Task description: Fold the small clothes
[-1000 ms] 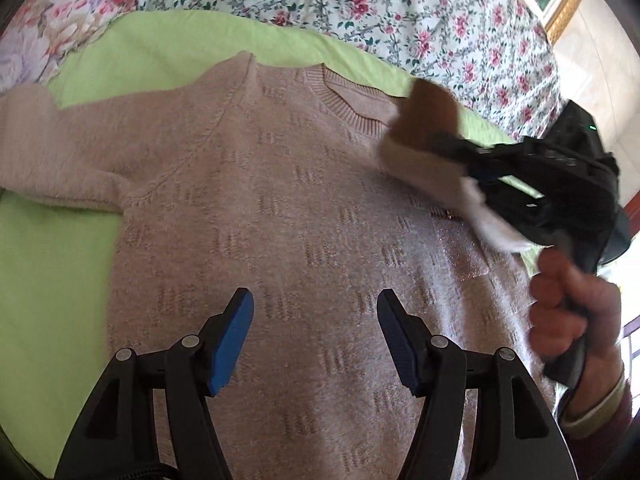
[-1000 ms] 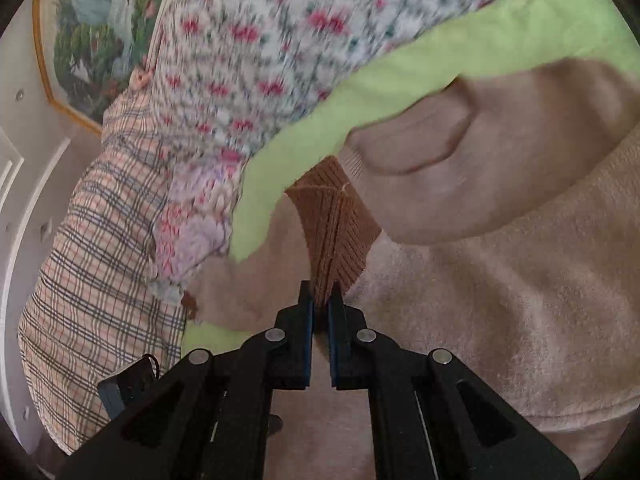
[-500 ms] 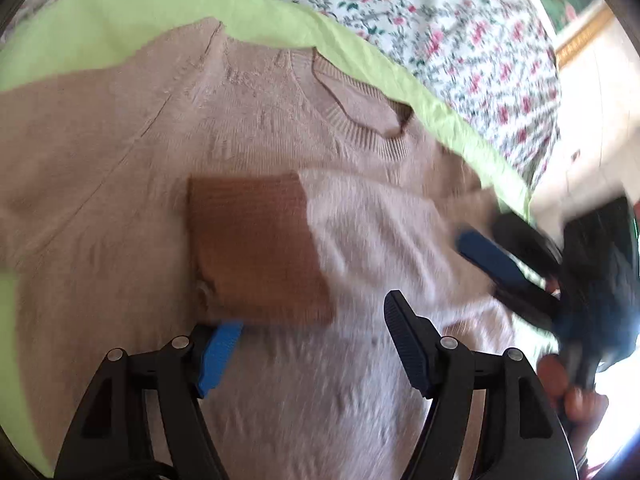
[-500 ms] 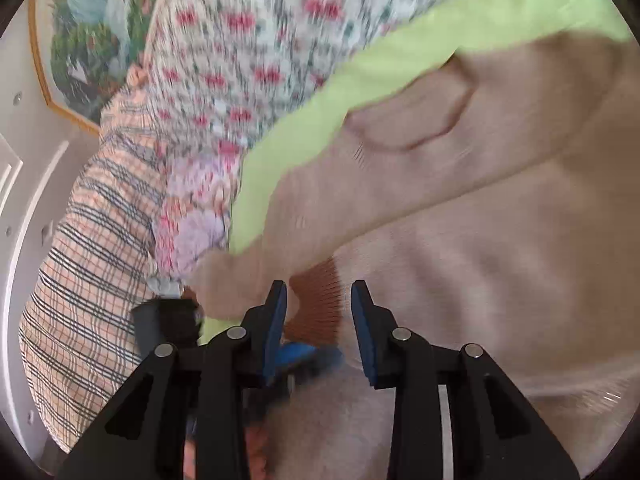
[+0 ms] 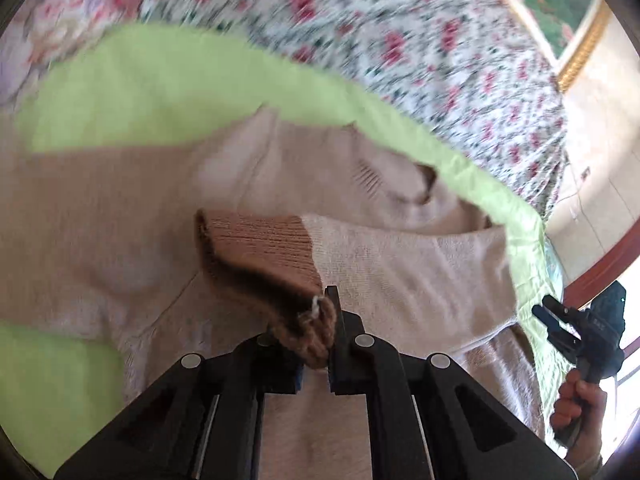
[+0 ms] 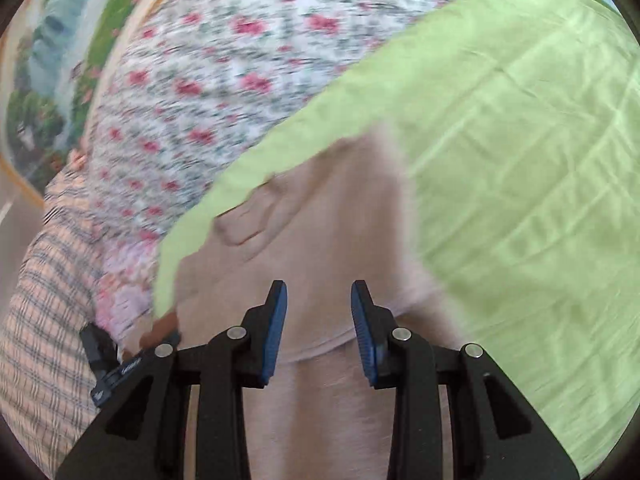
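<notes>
1. Two hand-held black grippers with blue pads work over one pale pink knitted sweater (image 5: 120,216) that lies spread on a light green sheet (image 5: 168,92).
2. The left gripper (image 5: 316,344) has just closed its jaws on the brown ribbed cuff (image 5: 260,248) of the sweater's sleeve (image 5: 400,272); a bunch of the brown knit sits pinched between the pads, near 6 o'clock in the left wrist view.
3. That sleeve lies folded across the sweater's body, running from the cuff out toward 3 o'clock (the picture is blurred, so finer creases are hard to read).
4. The sweater's round neckline (image 5: 416,188) sits toward 1 o'clock of the cuff, next to the sheet's edge.
5. The right gripper (image 6: 318,328) stands with its jaws partly apart and nothing between the pads; the pink knit lies beneath them.
6. In the left wrist view the right gripper is at 4 o'clock, past the sheet's edge, held by a hand (image 5: 576,408).
7. A white bedspread with red flowers (image 6: 224,64) lies beyond the sheet toward 12 o'clock, and a checked fabric (image 6: 44,320) shows at 9 o'clock in the right wrist view.
</notes>
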Tool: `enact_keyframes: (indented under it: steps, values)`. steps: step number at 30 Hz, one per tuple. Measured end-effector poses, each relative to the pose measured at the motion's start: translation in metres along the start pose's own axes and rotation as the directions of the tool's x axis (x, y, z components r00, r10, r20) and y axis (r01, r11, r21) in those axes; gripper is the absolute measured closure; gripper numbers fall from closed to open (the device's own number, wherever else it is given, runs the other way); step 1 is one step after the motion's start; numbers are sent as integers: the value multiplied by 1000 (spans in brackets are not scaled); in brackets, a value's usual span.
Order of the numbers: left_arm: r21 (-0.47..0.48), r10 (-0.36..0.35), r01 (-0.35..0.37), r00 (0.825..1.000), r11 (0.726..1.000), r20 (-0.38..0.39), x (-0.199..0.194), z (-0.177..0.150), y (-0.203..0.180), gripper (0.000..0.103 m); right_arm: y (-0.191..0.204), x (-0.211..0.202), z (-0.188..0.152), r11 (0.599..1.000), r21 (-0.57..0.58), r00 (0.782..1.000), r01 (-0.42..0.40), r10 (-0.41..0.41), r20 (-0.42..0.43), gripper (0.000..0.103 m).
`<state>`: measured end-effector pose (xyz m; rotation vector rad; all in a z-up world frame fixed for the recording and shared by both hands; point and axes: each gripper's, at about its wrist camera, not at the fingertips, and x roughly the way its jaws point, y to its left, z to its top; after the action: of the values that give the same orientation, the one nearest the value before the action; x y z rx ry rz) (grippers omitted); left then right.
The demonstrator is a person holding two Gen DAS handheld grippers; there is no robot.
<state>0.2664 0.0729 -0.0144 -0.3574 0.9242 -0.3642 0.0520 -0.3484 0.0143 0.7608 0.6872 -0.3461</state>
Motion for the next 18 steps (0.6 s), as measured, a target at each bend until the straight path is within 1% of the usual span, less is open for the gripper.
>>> enact_keyframes:
  steps: [4, 6, 9, 10, 12, 14, 15, 18]
  values:
    - [-6, 6, -6, 1000, 1000, -8, 4, -10, 3, 96, -12, 23, 25, 997, -23, 997, 76, -76, -28, 68]
    - [3, 16, -16, 1000, 1000, -22, 7, -17, 3, 96, -15, 40, 35, 994, -40, 992, 106, -108, -58, 68]
    - [31, 21, -20, 999, 999, -32, 6, -26, -2, 95, -20, 68, 45, 990, -79, 985, 113, -122, -124, 68]
    - [39, 25, -23, 999, 999, -33, 5, -27, -2, 95, -19, 77, 46, 989, -105, 980, 109, -124, -155, 71]
    - [54, 28, -27, 999, 998, -27, 2, -26, -5, 96, -19, 74, 51, 984, -133, 982, 115, -133, -135, 94]
    - [62, 7, -6, 1000, 998, -14, -2, -23, -9, 96, -26, 61, 56, 986, -115, 987, 123, -133, -85, 95]
    - [66, 0, 1, 1000, 998, -14, -2, -22, -10, 96, -33, 58, 57, 986, -102, 987, 133, -141, -80, 95]
    - [84, 42, -39, 998, 996, -39, 9, -23, -14, 96, -42, 66, 52, 983, -107, 979, 152, -164, -123, 94]
